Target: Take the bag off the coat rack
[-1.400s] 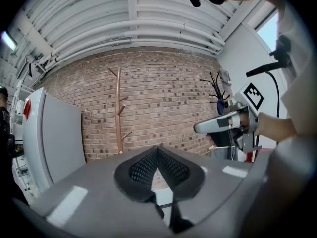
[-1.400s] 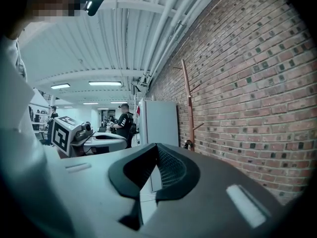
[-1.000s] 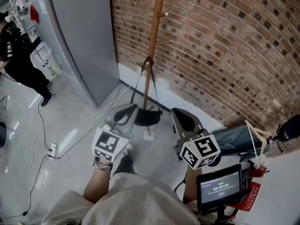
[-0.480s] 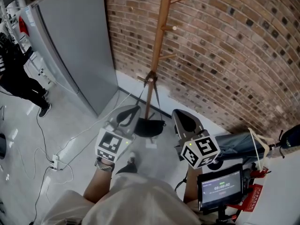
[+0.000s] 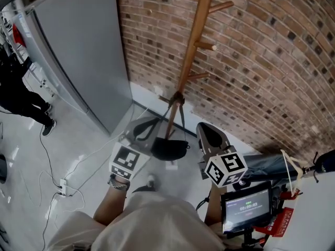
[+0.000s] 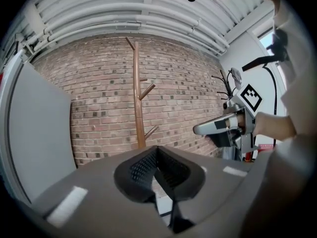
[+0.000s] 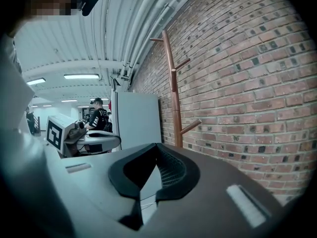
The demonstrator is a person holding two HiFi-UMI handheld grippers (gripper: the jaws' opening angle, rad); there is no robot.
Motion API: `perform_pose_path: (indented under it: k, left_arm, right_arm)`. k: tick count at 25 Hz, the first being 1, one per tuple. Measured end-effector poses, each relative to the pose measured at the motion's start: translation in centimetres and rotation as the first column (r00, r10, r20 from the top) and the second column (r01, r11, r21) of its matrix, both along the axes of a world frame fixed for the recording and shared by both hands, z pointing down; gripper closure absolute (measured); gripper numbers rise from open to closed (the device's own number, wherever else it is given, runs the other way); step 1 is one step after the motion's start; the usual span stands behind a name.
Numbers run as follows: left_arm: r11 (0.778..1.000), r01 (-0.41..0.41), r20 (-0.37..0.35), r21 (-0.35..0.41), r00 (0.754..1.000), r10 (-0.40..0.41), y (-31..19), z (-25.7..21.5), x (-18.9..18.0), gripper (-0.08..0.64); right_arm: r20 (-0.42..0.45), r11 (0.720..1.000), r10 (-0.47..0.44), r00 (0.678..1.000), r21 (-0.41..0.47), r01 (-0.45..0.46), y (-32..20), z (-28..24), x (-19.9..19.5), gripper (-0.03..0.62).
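Bag: the black bag (image 5: 170,148) hangs by its straps (image 5: 183,122) from a low peg (image 5: 172,97) of the wooden coat rack (image 5: 194,46), near the brick wall (image 5: 261,61) and just beyond both grippers.
Left gripper (image 5: 147,124): jaws pressed together, empty, at the bag's left.
Right gripper (image 5: 205,130): also closed, empty, at the bag's right.
Risk, closed jaws: unless they open first, they can only nudge the bag and set it swinging.
Risk, pull direction: tugging a strap outward instead of lifting it over the peg could snag it and tip the rack.

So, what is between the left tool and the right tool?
The black bag on the coat rack shows between left tool and right tool, in the head view.
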State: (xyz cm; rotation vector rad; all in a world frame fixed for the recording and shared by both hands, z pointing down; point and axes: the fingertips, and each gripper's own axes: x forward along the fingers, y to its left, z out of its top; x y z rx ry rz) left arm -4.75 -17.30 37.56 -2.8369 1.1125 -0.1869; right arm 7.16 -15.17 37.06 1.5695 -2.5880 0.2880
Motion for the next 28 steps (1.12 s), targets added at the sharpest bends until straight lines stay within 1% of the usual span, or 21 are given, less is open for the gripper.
perform_pose_path:
  k: [6,11,17,22,25,28]
  left_arm:
    - [0.999,-0.032,-0.003,0.002,0.999,0.032,-3.1,0.1,-0.8,0.560]
    - [0.999,-0.053,-0.005,-0.006,0.999,0.053,-5.2,0.5,-1.2,0.560]
    - [0.996,-0.078,0.002,-0.038,0.997,0.078,-6.7,1.8,0.2,0.560]
    - [0.996,-0.064,0.020,-0.054,0.998,0.066,-7.8,2.7,1.1,0.560]
    - [0.997,-0.039,0.033,-0.062,0.999,0.041,-8.4,3.2,1.4,0.560]
    - [0.996,-0.002,0.065,-0.085,0.998,0.008,-9.1,4.1,1.9,0.558]
  right_arm:
    - [-0.010,0.999,0.045,0.999,0.003,-0.045,-2.8,0.0,-0.5,0.589]
    - [-0.031,0.997,0.077,0.997,-0.001,-0.077,-4.2,0.3,-0.7,0.589]
    - [-0.046,0.995,0.100,0.994,-0.019,-0.101,-5.3,1.0,0.4,0.589]
    - [-0.039,0.997,0.074,0.996,-0.035,-0.076,-6.4,2.1,1.0,0.589]
    - [-0.037,0.999,0.027,0.999,-0.042,-0.028,-7.0,2.6,1.1,0.580]
    - [-0.043,0.998,0.005,0.999,-0.060,-0.007,-7.8,3.4,1.8,0.574]
